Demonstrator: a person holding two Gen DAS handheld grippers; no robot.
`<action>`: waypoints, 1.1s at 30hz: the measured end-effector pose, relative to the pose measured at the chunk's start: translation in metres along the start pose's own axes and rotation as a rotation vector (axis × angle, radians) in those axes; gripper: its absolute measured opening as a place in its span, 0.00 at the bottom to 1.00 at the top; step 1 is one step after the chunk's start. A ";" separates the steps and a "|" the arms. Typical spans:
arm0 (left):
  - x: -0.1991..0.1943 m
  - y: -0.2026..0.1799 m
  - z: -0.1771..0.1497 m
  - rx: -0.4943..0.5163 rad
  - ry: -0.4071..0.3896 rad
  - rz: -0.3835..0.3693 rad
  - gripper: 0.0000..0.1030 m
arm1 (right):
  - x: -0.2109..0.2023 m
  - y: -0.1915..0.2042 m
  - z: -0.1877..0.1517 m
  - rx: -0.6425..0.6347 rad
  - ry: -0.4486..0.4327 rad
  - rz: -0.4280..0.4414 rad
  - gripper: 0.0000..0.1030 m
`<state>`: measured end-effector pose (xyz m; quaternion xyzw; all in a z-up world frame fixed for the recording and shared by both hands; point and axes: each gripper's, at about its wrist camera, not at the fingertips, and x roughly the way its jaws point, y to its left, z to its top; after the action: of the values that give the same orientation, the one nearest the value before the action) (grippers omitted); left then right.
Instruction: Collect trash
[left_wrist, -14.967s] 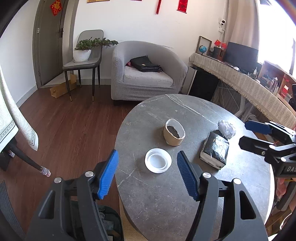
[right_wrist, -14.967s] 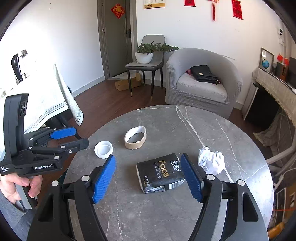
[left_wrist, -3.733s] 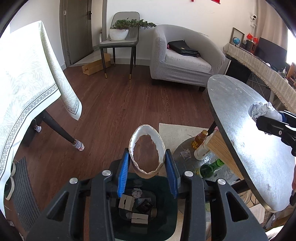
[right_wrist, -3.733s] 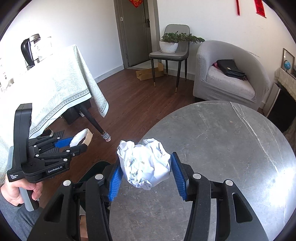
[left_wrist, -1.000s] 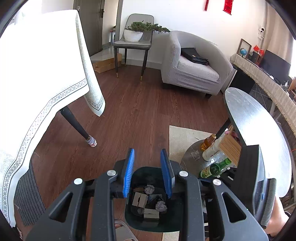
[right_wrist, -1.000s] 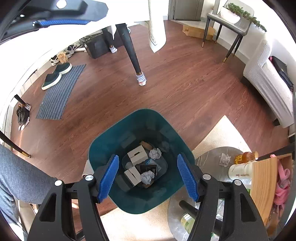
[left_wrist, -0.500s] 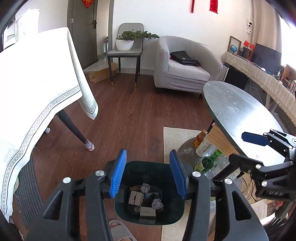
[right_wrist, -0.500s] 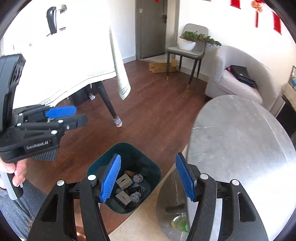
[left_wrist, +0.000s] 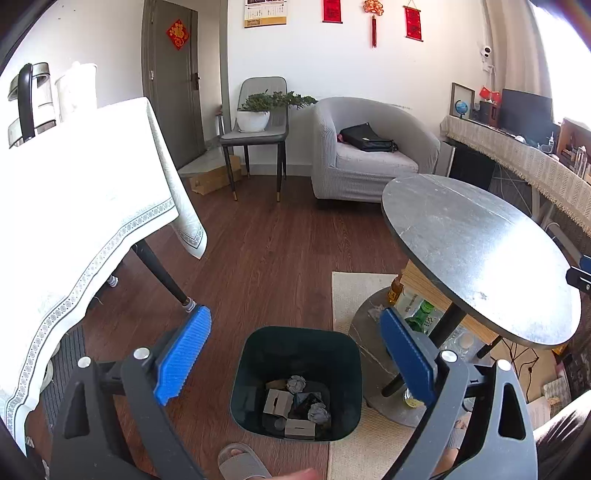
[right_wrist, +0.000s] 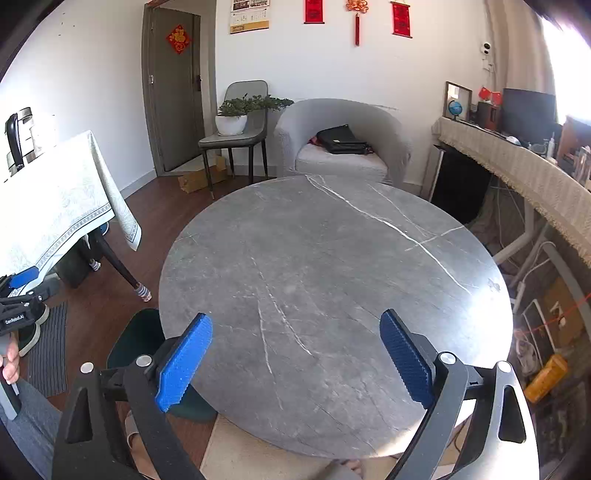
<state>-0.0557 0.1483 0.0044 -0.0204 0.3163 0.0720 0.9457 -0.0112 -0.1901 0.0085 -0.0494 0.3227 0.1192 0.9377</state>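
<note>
Looking along the left gripper (left_wrist: 295, 350), the left wrist view showed its blue pads spread wide with nothing between them; its jaws had just been opening. Low in the centre of that frame, framed by the pads, stood the dark green trash bin (left_wrist: 295, 343) on the wooden floor, holding crumpled paper balls (left_wrist: 296, 384) and small cardboard boxes (left_wrist: 277, 402). A grey slipper (left_wrist: 242, 461) showed at the bottom edge. To the right of the bin, bottles (left_wrist: 421, 314) stood on a low shelf beneath the round grey desk (left_wrist: 480, 266), whose top appeared only from the side, at the right of the frame. At the far right edge a dark tip of the right gripper (left_wrist: 580, 273) poked in.

The right wrist view gave what the left could not: the whole marble top of the desk (right_wrist: 332, 277), filling the centre of the frame, with no trash on it. The right gripper (right_wrist: 295, 358) hung over its near edge, its pads wide apart and holding nothing; its jaws had just been opening too. Here only a sliver of the bin (right_wrist: 136, 332) showed at lower left, its contents hidden. The left gripper (right_wrist: 22, 291) appeared at the left edge, gripped by a hand (right_wrist: 9, 362).

Farther back, both views showed the cloth-covered table (left_wrist: 74, 206) at left, then the grey armchair (left_wrist: 369, 155) with a black bag (left_wrist: 365, 138) and the chair bearing a potted plant (left_wrist: 258, 110) against the far wall.
</note>
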 end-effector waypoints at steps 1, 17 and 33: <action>-0.005 -0.001 0.001 0.008 0.000 -0.001 0.94 | -0.007 -0.005 -0.006 0.007 -0.004 -0.018 0.94; -0.031 -0.015 -0.022 0.047 0.019 0.006 0.97 | -0.050 -0.022 -0.039 -0.003 -0.028 -0.058 0.96; -0.029 -0.016 -0.026 0.039 0.023 0.007 0.96 | -0.052 -0.017 -0.041 0.022 -0.039 0.006 0.97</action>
<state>-0.0919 0.1264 0.0011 -0.0019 0.3285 0.0687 0.9420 -0.0709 -0.2232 0.0089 -0.0358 0.3056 0.1194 0.9439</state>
